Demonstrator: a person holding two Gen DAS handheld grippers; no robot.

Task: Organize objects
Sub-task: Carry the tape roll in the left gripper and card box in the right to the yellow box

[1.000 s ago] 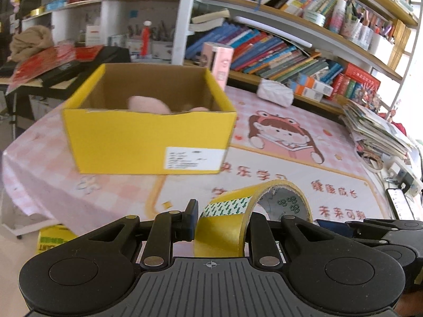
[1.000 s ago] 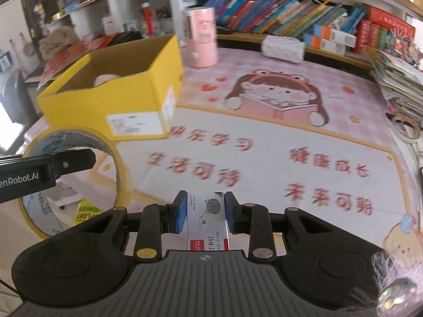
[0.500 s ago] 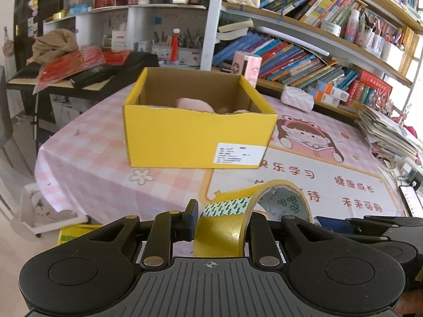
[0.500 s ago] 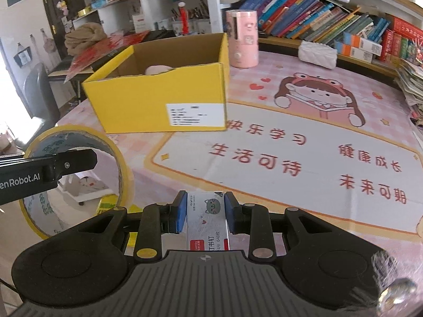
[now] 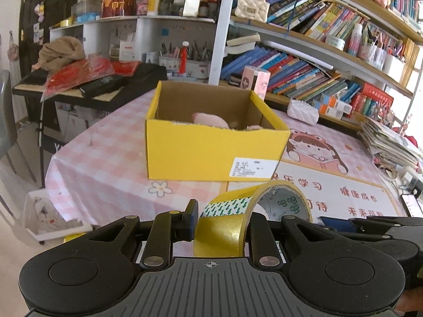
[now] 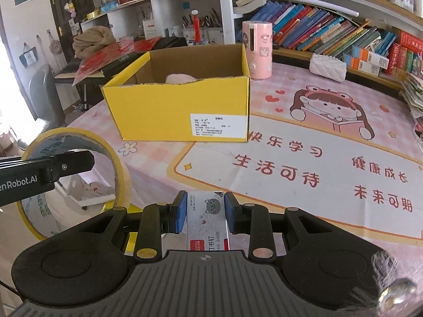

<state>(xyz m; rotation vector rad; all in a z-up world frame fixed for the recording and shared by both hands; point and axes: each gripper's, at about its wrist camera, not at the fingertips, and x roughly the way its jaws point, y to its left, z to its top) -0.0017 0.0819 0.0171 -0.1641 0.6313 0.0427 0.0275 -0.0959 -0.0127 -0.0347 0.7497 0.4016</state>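
My left gripper (image 5: 220, 218) is shut on a yellow tape roll (image 5: 224, 227), held off the table's near edge; the roll also shows in the right wrist view (image 6: 79, 142). My right gripper (image 6: 206, 211) is shut on a small white staple box (image 6: 207, 219) with a cat picture. An open yellow cardboard box (image 5: 211, 150) stands on the table ahead, also in the right wrist view (image 6: 179, 111). A pink soft thing (image 5: 208, 119) lies inside it.
A pink cartoon mat (image 6: 317, 158) covers the pink checked table (image 5: 100, 153). A pink cylinder (image 6: 257, 50) and a white quilted pouch (image 6: 327, 63) stand behind the box. Bookshelves (image 5: 317, 74) line the back; stacked papers (image 5: 391, 142) lie right. A keyboard stand (image 5: 79, 87) is left.
Both grippers have pulled back from the yellow box, which now looks farther away. Each still holds its object.
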